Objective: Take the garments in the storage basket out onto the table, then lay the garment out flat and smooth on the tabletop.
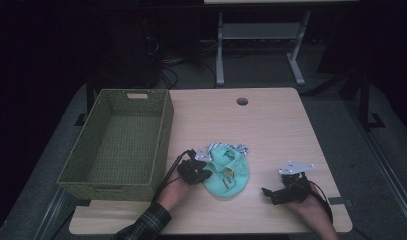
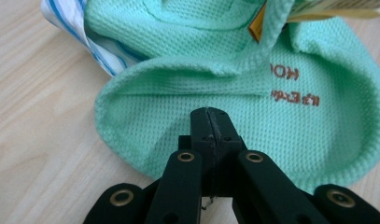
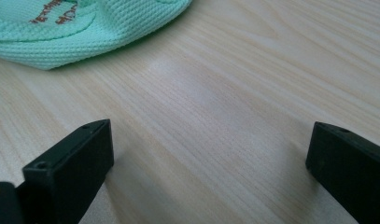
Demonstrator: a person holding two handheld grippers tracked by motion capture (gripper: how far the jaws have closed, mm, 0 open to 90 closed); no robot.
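step: pinch-and-lift | left gripper [image 2: 210, 114] clamped on the mint garment [image 1: 227, 173] at its 8 o'clock edge — table centre, basket [image 1: 118, 142] at its 10 o'clock; right gripper [image 3: 208, 154] wide open, idle | next: lift clear — carry to basket

The green cloth [image 2: 234, 84] runs off the left gripper view's top edge. Its brown lettering [image 2: 295, 98] is too blurred to read. Whether fabric sits between the closed jaws cannot be told.

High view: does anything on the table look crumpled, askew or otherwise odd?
The mint-green garment lies bunched rather than flat, with a blue-striped cloth poking out at its far edge and a yellow tag showing. The left claw is shut on its fabric. The wicker basket sits square.
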